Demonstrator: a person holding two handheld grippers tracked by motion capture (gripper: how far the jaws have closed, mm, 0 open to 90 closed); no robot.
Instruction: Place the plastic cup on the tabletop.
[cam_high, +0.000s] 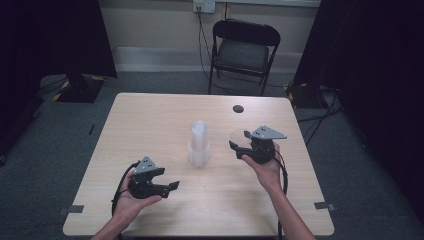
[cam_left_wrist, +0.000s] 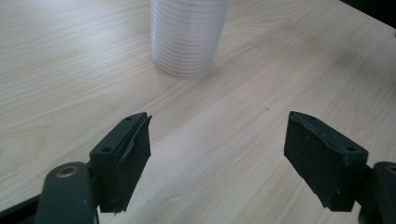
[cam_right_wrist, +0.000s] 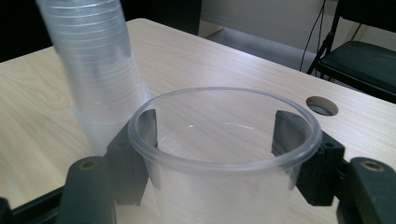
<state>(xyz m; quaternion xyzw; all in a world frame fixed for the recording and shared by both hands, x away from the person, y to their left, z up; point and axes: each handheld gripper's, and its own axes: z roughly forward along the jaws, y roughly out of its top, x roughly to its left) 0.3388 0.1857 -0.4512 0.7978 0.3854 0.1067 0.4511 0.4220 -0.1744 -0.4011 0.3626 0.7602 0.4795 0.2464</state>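
high view: we see a cup stack (cam_high: 199, 142) mid-table (cam_high: 150, 120)
right gripper (cam_right_wrist: 224, 154): jaws clamped on a clear cup (cam_right_wrist: 224, 140)
left gripper (cam_left_wrist: 217, 154): jaws apart, empty, near stack

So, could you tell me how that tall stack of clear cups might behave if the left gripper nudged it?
The stack of clear cups is tall, narrow and leaning, so it would probably tip. Thin plastic looks light, so it may slide on the smooth table. Its walls would likely flex.
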